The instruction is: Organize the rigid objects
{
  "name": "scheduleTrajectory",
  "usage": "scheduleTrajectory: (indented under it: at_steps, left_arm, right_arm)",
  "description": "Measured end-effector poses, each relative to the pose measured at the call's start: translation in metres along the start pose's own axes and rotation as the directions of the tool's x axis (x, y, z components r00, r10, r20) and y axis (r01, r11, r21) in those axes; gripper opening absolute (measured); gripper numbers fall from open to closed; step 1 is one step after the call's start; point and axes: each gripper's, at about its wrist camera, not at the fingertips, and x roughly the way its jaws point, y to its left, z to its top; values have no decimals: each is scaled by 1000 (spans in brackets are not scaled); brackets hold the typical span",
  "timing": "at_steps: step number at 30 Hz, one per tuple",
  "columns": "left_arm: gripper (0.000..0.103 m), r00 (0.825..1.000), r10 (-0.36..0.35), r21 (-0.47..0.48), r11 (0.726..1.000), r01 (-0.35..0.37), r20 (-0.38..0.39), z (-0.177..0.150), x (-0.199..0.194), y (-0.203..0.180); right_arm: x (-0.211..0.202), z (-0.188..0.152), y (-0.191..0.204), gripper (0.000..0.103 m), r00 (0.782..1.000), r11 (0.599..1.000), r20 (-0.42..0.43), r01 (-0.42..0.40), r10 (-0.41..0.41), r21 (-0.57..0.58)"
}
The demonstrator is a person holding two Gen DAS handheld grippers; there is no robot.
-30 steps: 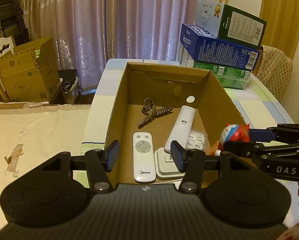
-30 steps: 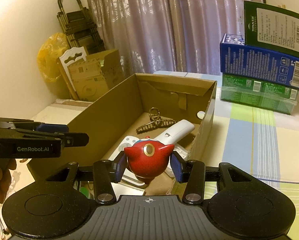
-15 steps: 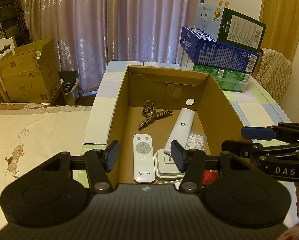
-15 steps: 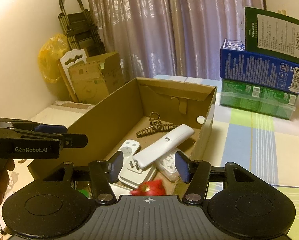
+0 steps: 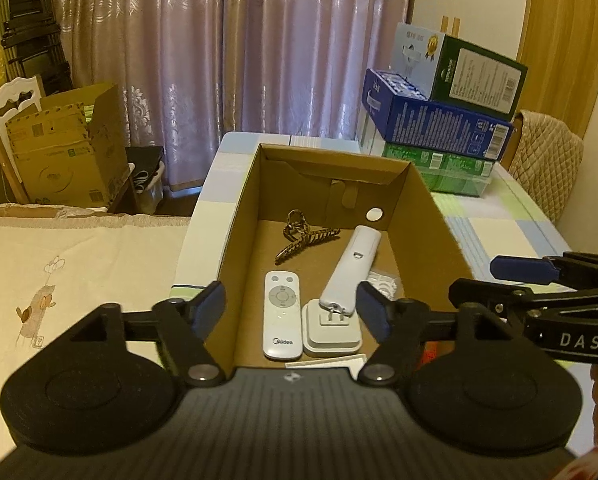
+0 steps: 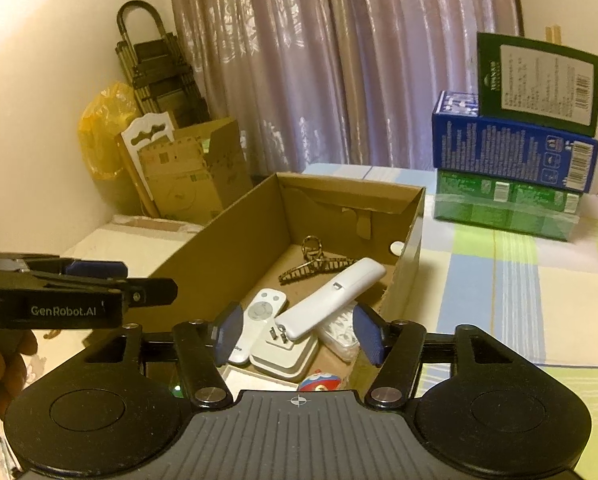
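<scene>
Toy [image 6: 320, 383] is seen lying in the box [image 6: 235, 236], low at its near end.
Both the left gripper [image 5: 291, 310] and right gripper [image 6: 297, 334] are held above the box, jaws opening, nothing gripped; 2 remotes [image 5: 282, 314] and a clip [image 5: 303, 236] are lying inside.

In the cardboard box [image 5: 241, 240], hair claw [image 5: 305, 236] lies behind remote [image 5: 282, 316]; toy [image 6: 321, 382] perhaps nearest.

place: room in a home | window: long mauve patterned curtains [image 5: 235, 68] | table: pastel checked tablecloth [image 6: 515, 280] | beside it: cream embroidered bedspread [image 5: 59, 264] | corner: folded black step ladder [image 6: 155, 76], white carved wooden chair back [image 5: 13, 94], open brown cardboard carton [image 5: 67, 148] | chair: beige quilted cover [image 5: 547, 164]
</scene>
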Motion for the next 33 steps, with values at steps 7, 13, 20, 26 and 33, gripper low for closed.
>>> scheduleTrajectory:
  at_steps: [7, 13, 20, 26, 33]
  left_arm:
    - [85, 1000, -5, -7, 1000, 6, 7, -5, -32, -12]
    - [95, 999, 18, -20, 1000, -18, 26, -8, -59, -21]
    - [102, 998, 31, -13, 999, -30, 52, -14, -91, -33]
    - [102, 999, 43, -21, 999, -42, 24, -22, -114, -39]
    - [101, 1000, 25, -56, 998, -24, 11, -37, -137, -45]
  right_arm:
    - [-36, -7, 4, 85, 999, 998, 2, 45, -46, 32]
    - [-62, -11, 4, 89, 997, 994, -16, 83, -82, 78]
    - [-94, -15, 8, 91, 993, 988, -20, 118, -116, 96]
    - [-116, -25, 12, 92, 988, 982, -44, 152, -148, 112]
    - [-133, -39, 14, 92, 983, 975, -72, 177, -168, 133]
